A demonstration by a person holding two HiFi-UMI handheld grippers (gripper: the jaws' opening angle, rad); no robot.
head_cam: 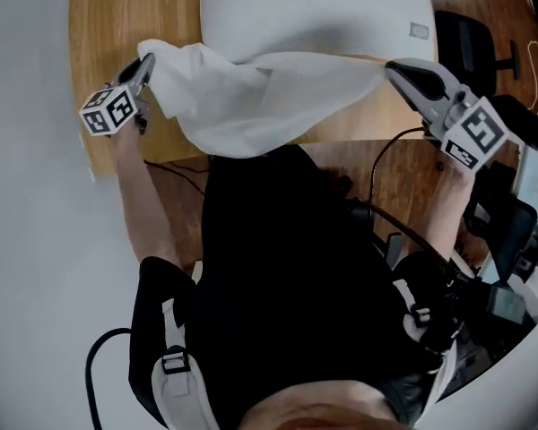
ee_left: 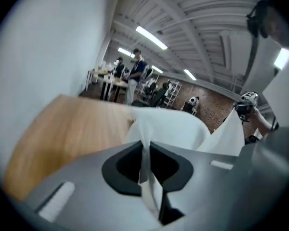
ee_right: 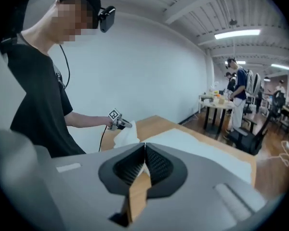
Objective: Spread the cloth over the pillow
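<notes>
Clearly the cloth is being held as a sheet, ready to be laid. The left hand-held gripper is clenched on one bunched corner, a narrow fold of white fabric running straight down between its closed jaws in the left gripper view. The right hand-held gripper is clamped on the opposite corner, its jaws pressed together with only a sliver of fabric at the seam. Held well apart like this, the two grips pull the upper edge fairly taut, while the middle sags in a loose belly towards the person, across the near edge of the wooden counter. That spread is what should let the fabric open to its full width instead of landing in a heap. The pillow, white and plump, lies on the counter just beyond the cloth. The stretched edge sits at about the pillow's near side, and whether the two touch there cannot be made out. Both hand-held grippers tilt somewhat downward towards the counter, which keeps the corners above the pillow's surface and the fabric clear to be carried over it. As I judge it, the covering itself is not yet done. Nearly all of the pillow is bare, so the cloth would have to be carried forward over its far side and lowered evenly, both corners kept pinched until it has settled.
</notes>
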